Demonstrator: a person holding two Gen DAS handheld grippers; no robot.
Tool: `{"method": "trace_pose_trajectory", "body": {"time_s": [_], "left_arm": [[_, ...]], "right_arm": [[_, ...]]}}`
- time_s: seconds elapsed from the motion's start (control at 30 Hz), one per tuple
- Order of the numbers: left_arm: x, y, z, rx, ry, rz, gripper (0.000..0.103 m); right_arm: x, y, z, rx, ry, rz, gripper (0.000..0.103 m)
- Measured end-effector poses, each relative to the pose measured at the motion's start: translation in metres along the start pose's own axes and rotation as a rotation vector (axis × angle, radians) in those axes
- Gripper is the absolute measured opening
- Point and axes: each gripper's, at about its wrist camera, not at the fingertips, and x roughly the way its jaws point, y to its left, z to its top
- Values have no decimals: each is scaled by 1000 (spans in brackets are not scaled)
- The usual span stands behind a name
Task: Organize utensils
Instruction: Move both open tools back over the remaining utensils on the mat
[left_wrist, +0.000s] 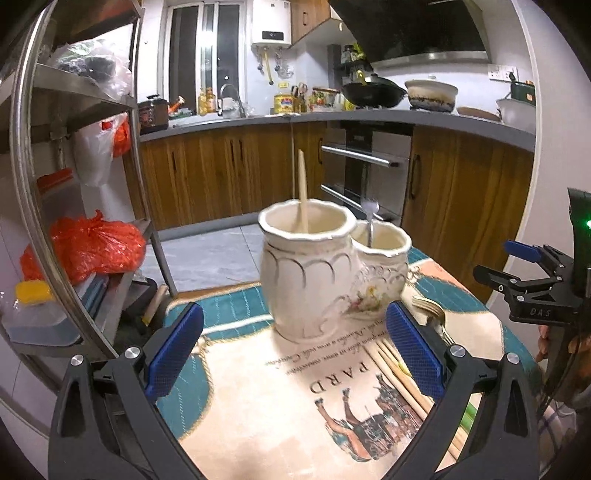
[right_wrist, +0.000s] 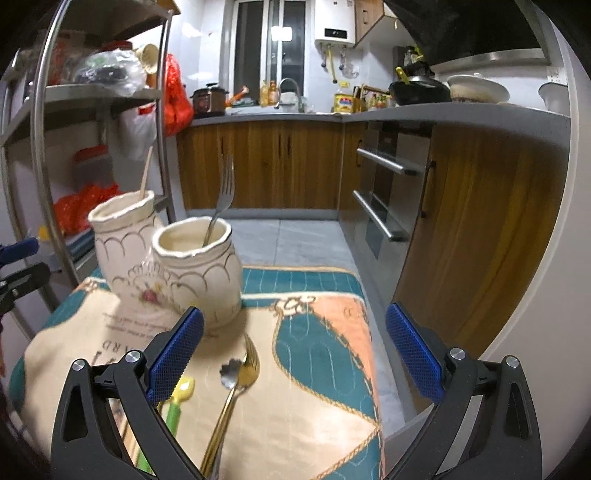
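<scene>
Both tools, left (left_wrist: 294, 349) and right (right_wrist: 294, 349), hang wide open and empty above the cream ceramic twin-pot holder (right_wrist: 166, 269) (silver fork (right_wrist: 221, 199) inside), gold fork (right_wrist: 236, 391) lying nearby

Left claw (left_wrist: 294, 352): black angular frame, blue textured pads (left_wrist: 173, 352), silver screws.
Right claw (right_wrist: 294, 354): same black-and-blue build; "DAS" lettering, possibly, on its body.
Light: green.

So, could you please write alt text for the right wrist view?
The open right gripper hovers over a gold fork lying on a patterned cloth. Behind stands a cream double-pot holder, with a silver fork upright in its nearer pot.
</scene>
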Motion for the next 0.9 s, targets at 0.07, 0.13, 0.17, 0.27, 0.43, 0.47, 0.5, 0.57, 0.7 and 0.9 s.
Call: {"method": "trace_pose_trajectory", "body": {"time_s": [0.07,0.13,0.17,0.27,0.43,0.47,0.5,0.57,0.7,0.9], "left_arm": [[4,-4,-4,1,25,-13,97],[5,-8,-8,3,41,-26,97],[6,-9,-11,5,48,-33,97],[11,-14,-18,3,83,-51,97],[22,-24,-36,-14,165,-79,97],[24,-28,-40,-10,185,-82,97],[26,-32,-44,-8,201,-84,97],[31,-41,-50,-2,241,-75,97],[39,-51,-60,-9,300,-59,97],[47,-62,-68,9,349,-29,97]], "right_arm": [[0,-2,-4,5,25,15,98],[1,-4,-8,19,45,20,98],[2,-6,-10,26,55,26,98],[4,-9,-14,39,87,30,98],[3,-9,-21,39,133,76,98],[2,-7,-23,25,134,82,98],[1,-6,-25,18,137,88,98],[1,-4,-28,10,150,103,98],[2,1,-34,-1,172,114,98],[5,4,-38,-17,200,108,98]]}}
